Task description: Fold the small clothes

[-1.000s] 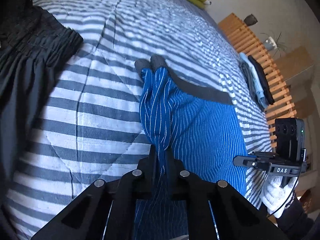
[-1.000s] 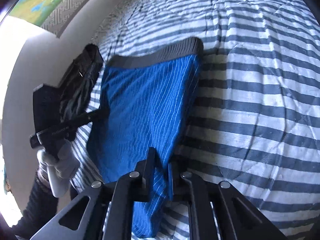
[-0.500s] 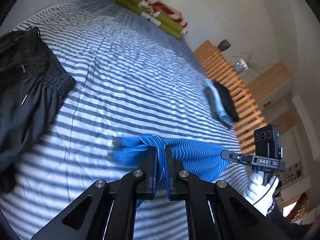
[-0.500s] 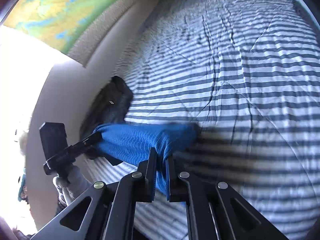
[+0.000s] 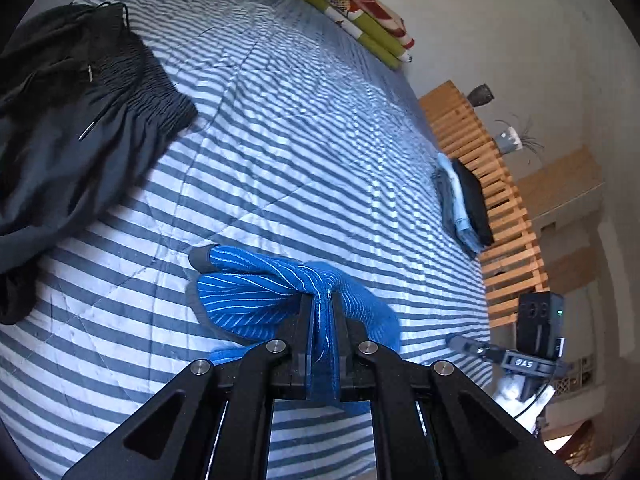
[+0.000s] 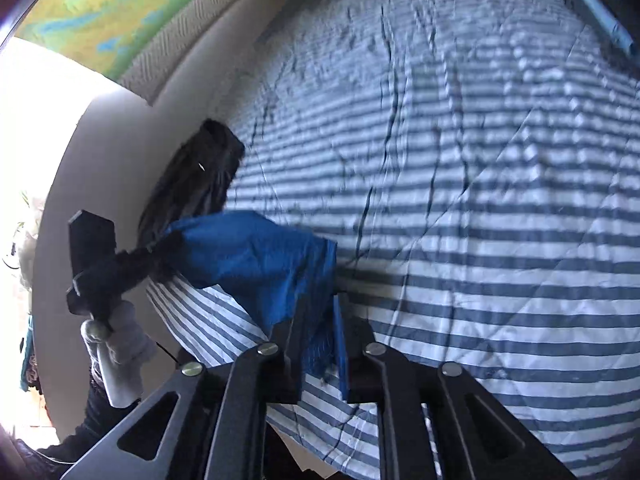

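Blue pinstriped underwear (image 5: 256,296) with a grey waistband hangs bunched just above the striped duvet (image 5: 300,120). My left gripper (image 5: 320,300) is shut on one end of the cloth, which is pinched tight between its pads. In the right wrist view the underwear (image 6: 248,264) stretches from the left gripper (image 6: 160,252) to my right gripper (image 6: 322,304). The right jaws are opening: a gap shows between them and the cloth's edge hangs loosely inside it. In the left wrist view the right gripper (image 5: 456,342) sits low at the right, held by a white-gloved hand (image 5: 512,392).
Black drawstring shorts (image 5: 80,120) lie at the bed's left side and also show by the wall (image 6: 200,176). A folded stack of clothes (image 5: 464,204) rests near the wooden slatted bench (image 5: 492,184). Green and red pillows (image 5: 352,4) lie at the far end.
Both grippers have risen and carried the underwear off the duvet, so it went from lying flat to hanging bunched. The right jaws have parted slightly.
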The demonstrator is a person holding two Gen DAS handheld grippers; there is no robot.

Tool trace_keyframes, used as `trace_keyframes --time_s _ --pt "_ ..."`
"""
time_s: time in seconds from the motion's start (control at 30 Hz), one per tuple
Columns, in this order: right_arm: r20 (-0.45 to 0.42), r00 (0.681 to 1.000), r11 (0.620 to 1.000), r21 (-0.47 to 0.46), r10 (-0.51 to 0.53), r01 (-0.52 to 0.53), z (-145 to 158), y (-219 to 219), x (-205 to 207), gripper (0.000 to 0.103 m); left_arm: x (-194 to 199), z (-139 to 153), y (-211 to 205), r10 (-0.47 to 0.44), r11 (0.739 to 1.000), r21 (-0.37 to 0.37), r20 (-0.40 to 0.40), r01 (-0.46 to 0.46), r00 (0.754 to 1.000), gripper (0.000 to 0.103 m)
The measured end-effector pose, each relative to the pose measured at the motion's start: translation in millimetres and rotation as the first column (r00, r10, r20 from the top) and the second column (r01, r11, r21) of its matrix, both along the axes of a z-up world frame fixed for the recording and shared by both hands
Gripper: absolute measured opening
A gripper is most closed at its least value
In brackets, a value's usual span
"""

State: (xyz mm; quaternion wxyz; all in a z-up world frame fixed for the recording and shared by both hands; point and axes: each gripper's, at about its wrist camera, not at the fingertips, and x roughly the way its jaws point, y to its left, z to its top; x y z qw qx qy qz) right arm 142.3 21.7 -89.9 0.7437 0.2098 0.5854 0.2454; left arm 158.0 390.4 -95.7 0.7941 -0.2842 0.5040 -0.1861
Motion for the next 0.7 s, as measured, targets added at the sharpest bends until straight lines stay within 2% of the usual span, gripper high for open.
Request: trace_keyframes --time_s 0.07,0.1,0.13,0.3,0.37,0.4,0.43,0.53,0.7 --pt "-0.027 1.0 1.0 0.024 0.011 -0.011 -17.2 11.0 12.7 0.021 3.3 -3.5 1.5 0.003 1.0 0.009 0.0 -0.003 1.0 0.006" --pt "-0.03 1.0 1.0 0.016 0.01 -0.01 -22.9 17.0 19.1 0.029 4.0 -3.5 3.2 0.006 1.0 0.009 0.001 -0.006 1.0 0.006" --pt "-0.028 1.0 1.0 0.017 0.005 -0.005 -27.7 21.4 25.1 0.033 5.8 -4.8 3.8 0.007 1.0 0.008 0.003 -0.007 1.0 0.006" --pt "-0.088 0.996 0.997 0.075 0.018 -0.011 -54.7 37.4 47.0 0.034 12.2 -7.3 6.9 0.008 1.0 0.014 0.006 -0.008 1.0 0.006" --pt "-0.126 0.992 0.992 0.125 0.015 0.001 -61.9 37.8 48.6 0.029 13.6 -9.7 7.6 0.006 1.0 0.013 0.003 -0.006 1.0 0.006" --pt "-0.131 0.991 0.989 0.146 0.001 0.018 -62.5 35.7 48.0 0.013 13.9 -10.9 8.6 0.008 1.0 0.008 0.002 -0.008 1.0 0.006" --pt "-0.134 0.991 0.984 0.176 -0.003 0.027 -62.5 34.8 47.6 0.008 13.3 -11.4 9.5 0.012 1.0 0.003 0.002 -0.012 1.0 0.006" --pt "-0.083 0.996 0.98 0.196 -0.031 0.047 -46.1 25.4 37.2 0.007 3.9 -6.8 11.6 0.018 1.0 -0.012 0.013 -0.018 1.0 0.006" --pt "-0.01 0.999 0.974 0.222 -0.043 0.044 5.5 6.5 1.6 0.006 -31.8 18.0 8.4 0.017 0.999 -0.042 0.033 -0.015 0.999 0.006"
